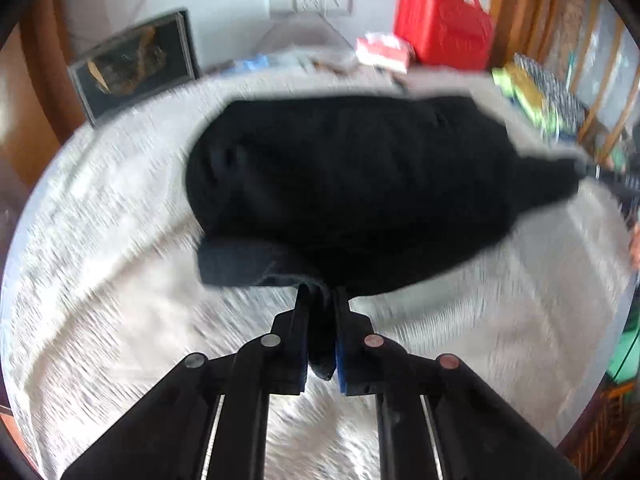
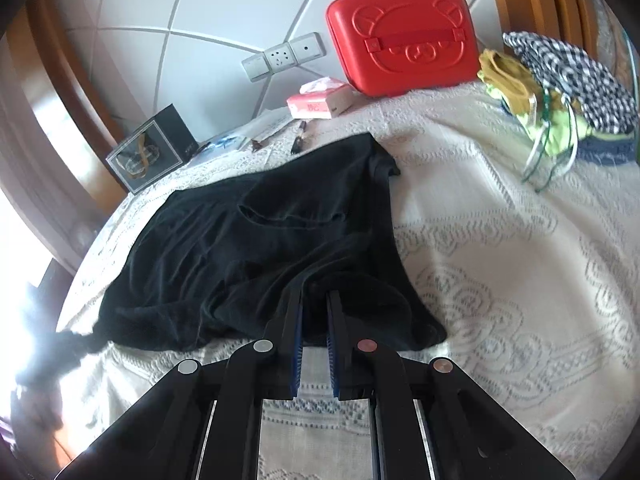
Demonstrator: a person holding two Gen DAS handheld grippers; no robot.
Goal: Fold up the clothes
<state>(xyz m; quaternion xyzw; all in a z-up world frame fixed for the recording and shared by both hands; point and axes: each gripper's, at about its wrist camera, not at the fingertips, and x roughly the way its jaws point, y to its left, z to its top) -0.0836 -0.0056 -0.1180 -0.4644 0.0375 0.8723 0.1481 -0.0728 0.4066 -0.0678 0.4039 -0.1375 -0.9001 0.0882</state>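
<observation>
A black garment lies spread on a white lace bedspread. My right gripper is shut on its near edge, fabric pinched between the tips. In the left wrist view, which is motion-blurred, the same black garment is stretched out ahead, and my left gripper is shut on a fold of it that hangs down between the blue pads. The right gripper shows at the garment's far right corner.
A red bear-face case, a pink tissue box, a framed picture and a pen sit near the wall. A pile of checked and green clothes lies at the right. Wooden frame on both sides.
</observation>
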